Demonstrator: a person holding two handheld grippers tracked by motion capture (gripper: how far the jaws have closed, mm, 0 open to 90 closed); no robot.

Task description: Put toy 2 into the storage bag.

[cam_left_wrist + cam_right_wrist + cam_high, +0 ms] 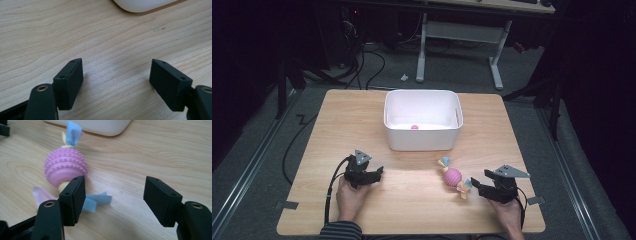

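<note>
Lying on the wooden table (412, 195), the pink knobbly rubber ball toy with cloth ribbons (65, 167) sits just beside the right gripper (115, 192), left of its spread, empty jaws. The left gripper (116, 75) rests well apart, also spread and empty.

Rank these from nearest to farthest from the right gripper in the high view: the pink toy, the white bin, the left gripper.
1. Pink toy: just left of the right gripper, by its fingers.
2. White bin: at the table's middle, toward the far side.
3. Left gripper: across the table, at the near left.
</note>
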